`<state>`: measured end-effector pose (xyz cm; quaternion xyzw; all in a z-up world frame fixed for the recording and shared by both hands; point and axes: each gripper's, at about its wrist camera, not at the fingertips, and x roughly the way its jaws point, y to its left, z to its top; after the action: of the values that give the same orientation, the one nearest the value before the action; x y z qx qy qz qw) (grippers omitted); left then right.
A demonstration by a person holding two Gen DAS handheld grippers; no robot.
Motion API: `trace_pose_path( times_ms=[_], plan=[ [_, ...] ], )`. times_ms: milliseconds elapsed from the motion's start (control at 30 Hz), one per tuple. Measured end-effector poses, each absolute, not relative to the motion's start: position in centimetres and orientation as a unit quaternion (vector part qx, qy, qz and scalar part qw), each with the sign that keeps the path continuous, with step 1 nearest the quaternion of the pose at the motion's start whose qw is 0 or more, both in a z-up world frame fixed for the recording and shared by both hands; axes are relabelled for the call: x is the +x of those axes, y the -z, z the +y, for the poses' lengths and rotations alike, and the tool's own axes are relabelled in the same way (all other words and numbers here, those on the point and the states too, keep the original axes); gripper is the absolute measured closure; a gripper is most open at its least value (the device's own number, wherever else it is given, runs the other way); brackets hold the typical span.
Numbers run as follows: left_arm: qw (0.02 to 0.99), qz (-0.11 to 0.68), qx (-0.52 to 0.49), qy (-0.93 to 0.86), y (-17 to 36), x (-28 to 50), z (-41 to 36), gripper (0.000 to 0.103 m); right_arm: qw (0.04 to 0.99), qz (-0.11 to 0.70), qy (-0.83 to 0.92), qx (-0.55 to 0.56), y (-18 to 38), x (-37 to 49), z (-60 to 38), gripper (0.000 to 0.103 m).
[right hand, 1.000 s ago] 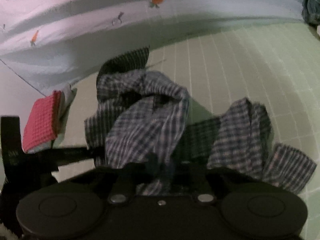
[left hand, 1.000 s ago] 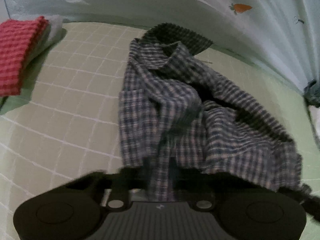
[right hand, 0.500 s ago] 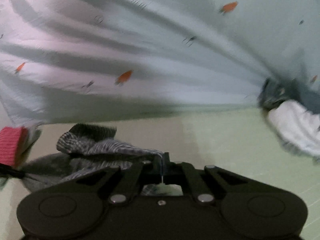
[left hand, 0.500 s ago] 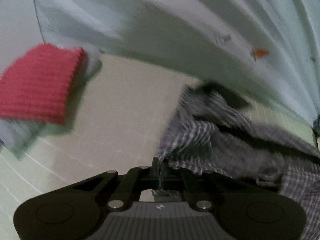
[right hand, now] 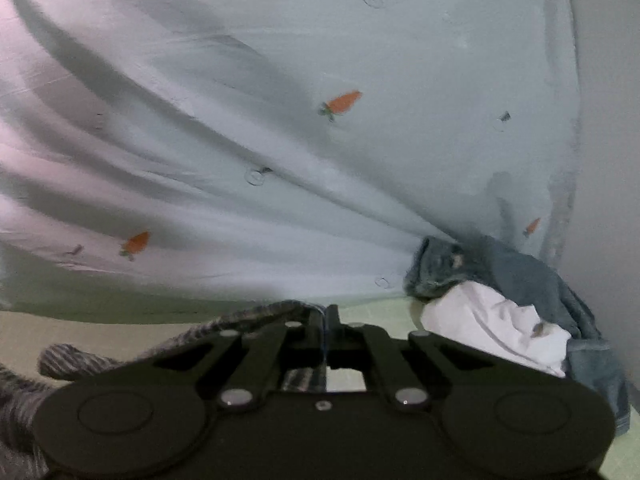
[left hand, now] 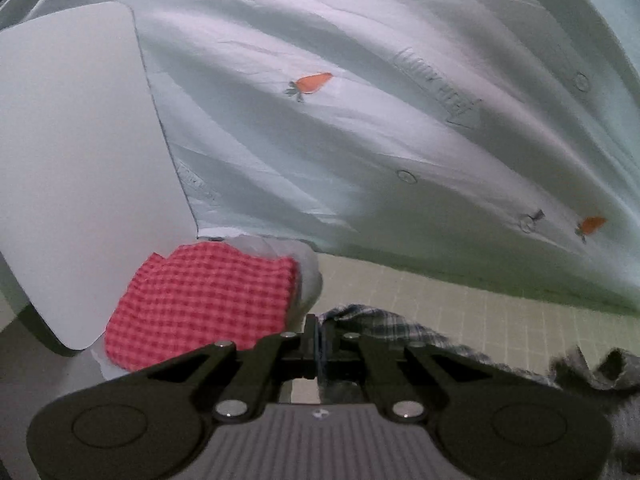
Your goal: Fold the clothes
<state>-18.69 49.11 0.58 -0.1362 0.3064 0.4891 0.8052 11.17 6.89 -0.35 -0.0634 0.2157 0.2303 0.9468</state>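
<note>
A dark blue-and-white plaid shirt point(left hand: 404, 330) hangs between both grippers, lifted off the pale green grid-patterned surface point(left hand: 460, 300). My left gripper point(left hand: 318, 334) is shut on one edge of it, and the cloth trails off to the right and down. In the right wrist view my right gripper point(right hand: 325, 326) is shut on another edge of the plaid shirt point(right hand: 248, 318), which droops away to the left. Both grippers point toward the curtain at the back.
A pale curtain point(left hand: 360, 120) with orange carrot prints fills the background. A folded red checked cloth point(left hand: 200, 304) lies at the left beside a white board point(left hand: 72, 160). A heap of white point(right hand: 496, 328) and blue-grey clothes point(right hand: 520, 272) lies at the right.
Both grippers have risen and tilted upward with the plaid shirt pinched in them; the shirt went from a crumpled heap on the surface to a band stretched between them.
</note>
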Motion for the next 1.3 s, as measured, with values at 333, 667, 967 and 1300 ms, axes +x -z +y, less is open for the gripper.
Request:
trace_pose_path(
  times_ms=[333,667,967,1300],
  plan=[
    [0.798,0.371,-0.221,-0.420,4.5,-16.5,44.8,0.034,0.927,0.312,-0.196,-0.067,5.5,9.4,7.8,0.013],
    [0.818,0.387,-0.257,-0.341,6.6,-15.5,37.0,0.006,0.886,0.379,-0.266,-0.030,9.3,2.3,8.8,0.001],
    [0.836,0.397,-0.208,-0.316,5.9,-15.5,31.6,0.005,0.875,0.404,-0.253,-0.082,10.7,1.3,8.6,0.024],
    [0.832,0.388,-0.224,-0.329,5.6,-17.7,28.7,0.005,0.852,0.404,-0.324,-0.083,10.5,-1.0,6.2,0.081]
  ],
)
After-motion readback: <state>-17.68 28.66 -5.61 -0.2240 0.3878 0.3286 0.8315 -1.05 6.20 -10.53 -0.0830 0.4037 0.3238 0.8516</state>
